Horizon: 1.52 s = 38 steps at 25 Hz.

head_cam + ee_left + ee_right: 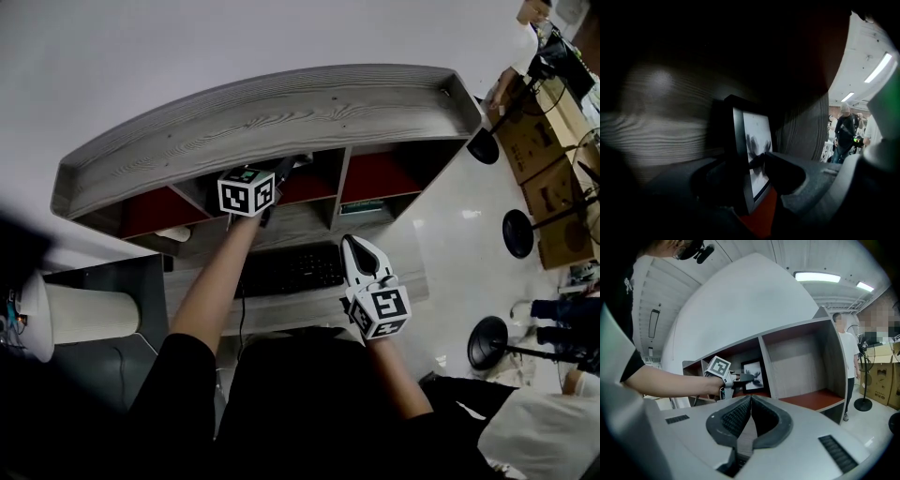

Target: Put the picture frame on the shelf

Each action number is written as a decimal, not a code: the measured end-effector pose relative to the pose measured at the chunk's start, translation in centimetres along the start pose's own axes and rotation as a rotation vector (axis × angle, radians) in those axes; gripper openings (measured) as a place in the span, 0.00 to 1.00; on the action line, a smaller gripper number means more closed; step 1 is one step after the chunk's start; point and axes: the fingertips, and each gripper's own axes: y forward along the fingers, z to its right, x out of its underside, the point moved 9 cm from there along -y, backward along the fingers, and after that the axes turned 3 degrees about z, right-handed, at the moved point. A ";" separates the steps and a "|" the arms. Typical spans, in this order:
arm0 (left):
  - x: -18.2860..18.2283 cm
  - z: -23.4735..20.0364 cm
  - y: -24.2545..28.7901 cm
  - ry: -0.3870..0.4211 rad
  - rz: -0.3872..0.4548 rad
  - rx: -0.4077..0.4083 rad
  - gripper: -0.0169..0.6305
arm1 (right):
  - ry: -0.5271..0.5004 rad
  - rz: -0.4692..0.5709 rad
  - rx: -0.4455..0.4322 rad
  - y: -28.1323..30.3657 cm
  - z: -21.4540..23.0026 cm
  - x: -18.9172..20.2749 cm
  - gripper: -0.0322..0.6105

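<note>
The black picture frame (749, 154) with a pale print stands upright on the red floor of a middle compartment of the grey wooden shelf (281, 112). My left gripper (740, 171) reaches into that compartment with one jaw on each side of the frame, and a narrow gap shows at the glass side. In the right gripper view the frame (753, 375) shows behind the left gripper (746, 378). My right gripper (355, 247) hovers in front of the shelf over the desk. Its jaws (750, 404) are shut with nothing between them.
A black keyboard (291, 268) lies below the shelf. The compartment (806, 397) to the right of the frame has a red floor. A white cylinder (80, 314) stands at the left. Round fan bases (517, 234), cardboard boxes (553, 178) and a standing person (847, 357) are at the right.
</note>
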 end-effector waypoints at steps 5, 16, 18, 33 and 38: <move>-0.1 0.4 0.8 0.002 -0.011 0.020 0.35 | 0.000 0.011 -0.018 0.2 -0.6 -0.3 0.07; 0.0 1.2 1.5 0.061 -0.029 -0.012 0.38 | -0.011 0.017 -0.028 0.7 -1.2 0.1 0.07; 0.0 1.5 1.5 0.094 -0.043 -0.024 0.41 | -0.012 0.011 -0.034 0.7 -1.3 0.3 0.07; -1.2 0.8 -0.8 0.137 0.015 -0.087 0.47 | 0.024 -0.024 -0.048 1.1 -1.5 1.4 0.07; -2.0 1.1 -0.7 0.181 0.038 -0.103 0.47 | 0.029 -0.024 -0.057 1.4 -1.6 1.4 0.07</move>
